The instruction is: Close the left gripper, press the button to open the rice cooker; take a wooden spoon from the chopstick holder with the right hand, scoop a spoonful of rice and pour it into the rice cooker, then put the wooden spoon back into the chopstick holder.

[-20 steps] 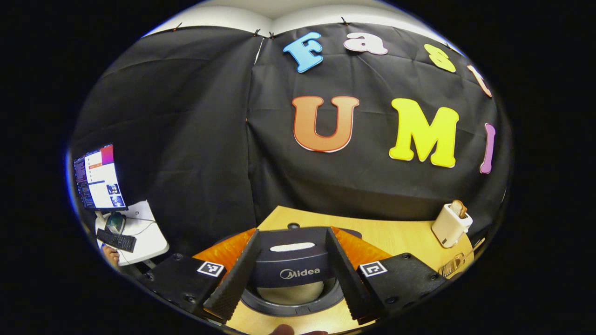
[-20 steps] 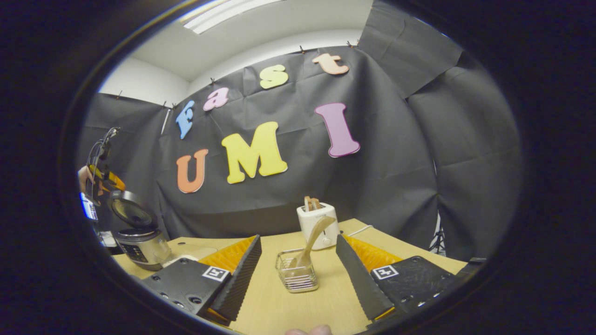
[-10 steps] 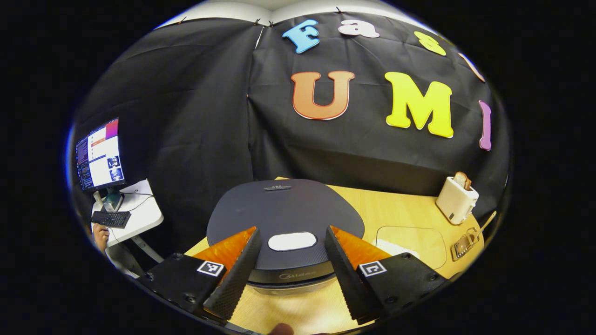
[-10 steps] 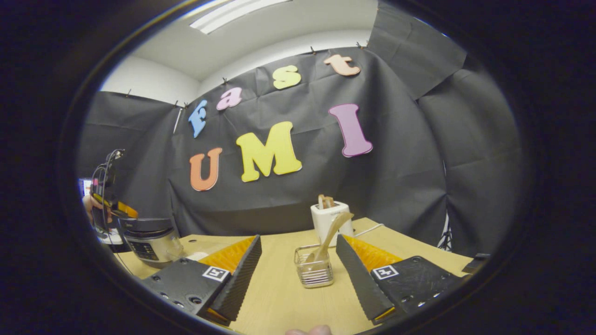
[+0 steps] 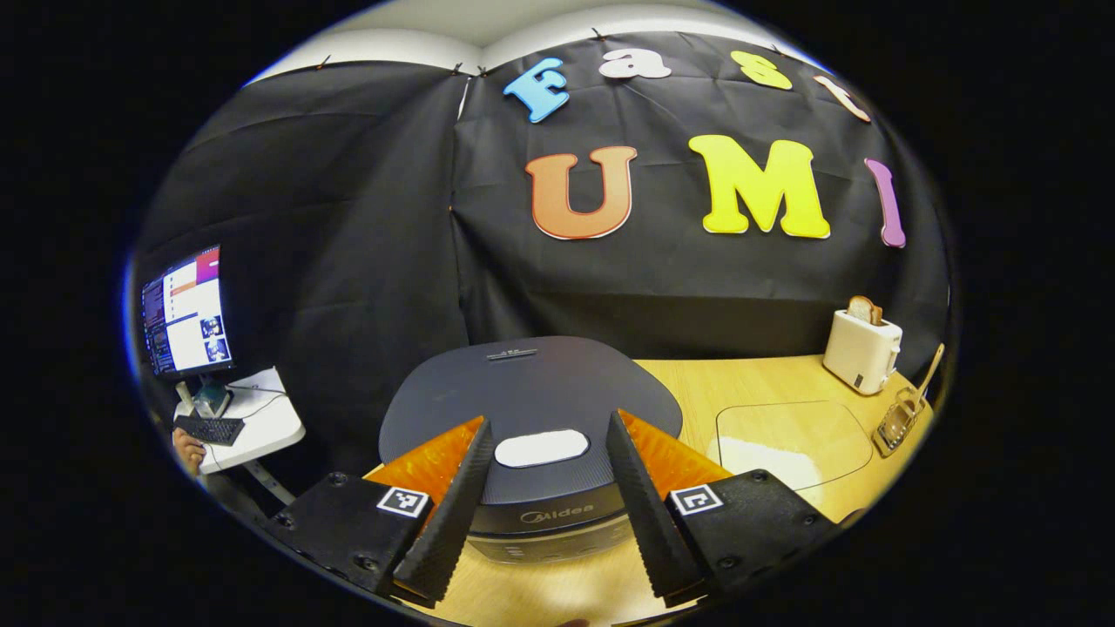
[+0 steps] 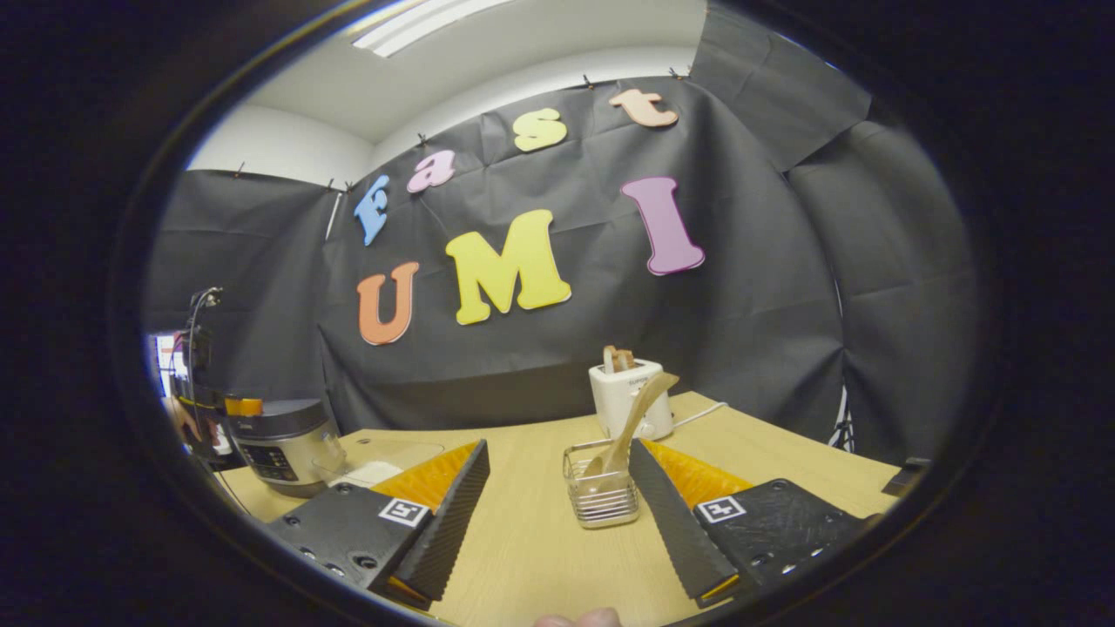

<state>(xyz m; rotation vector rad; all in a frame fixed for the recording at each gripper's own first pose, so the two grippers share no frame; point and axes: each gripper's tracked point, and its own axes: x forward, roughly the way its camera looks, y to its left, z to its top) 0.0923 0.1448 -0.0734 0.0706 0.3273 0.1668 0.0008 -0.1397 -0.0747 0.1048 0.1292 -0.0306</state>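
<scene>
The rice cooker (image 5: 531,396) stands right in front of my left gripper (image 5: 547,421), its dark lid down. Its pale button (image 5: 541,448) lies between the open fingers, which straddle the lid's front without touching it. In the right gripper view the cooker (image 6: 280,442) stands far left with the left gripper (image 6: 228,407) at its lid. The wire chopstick holder (image 6: 601,492) holds the wooden spoon (image 6: 634,416), which leans right. My right gripper (image 6: 558,444) is open, with the holder just ahead by its right finger. Rice lies in a clear tray (image 5: 791,440).
A white toaster (image 6: 629,399) with bread stands behind the holder near the cloth wall. In the left gripper view the toaster (image 5: 861,348) and the holder (image 5: 900,421) are at the far right. A monitor (image 5: 185,311) and keyboard sit on a side table at the left.
The cooker lid, up a second ago, has come down shut. The left gripper has settled level over the lid's front. The holder has drifted right and nearer in the right gripper view.
</scene>
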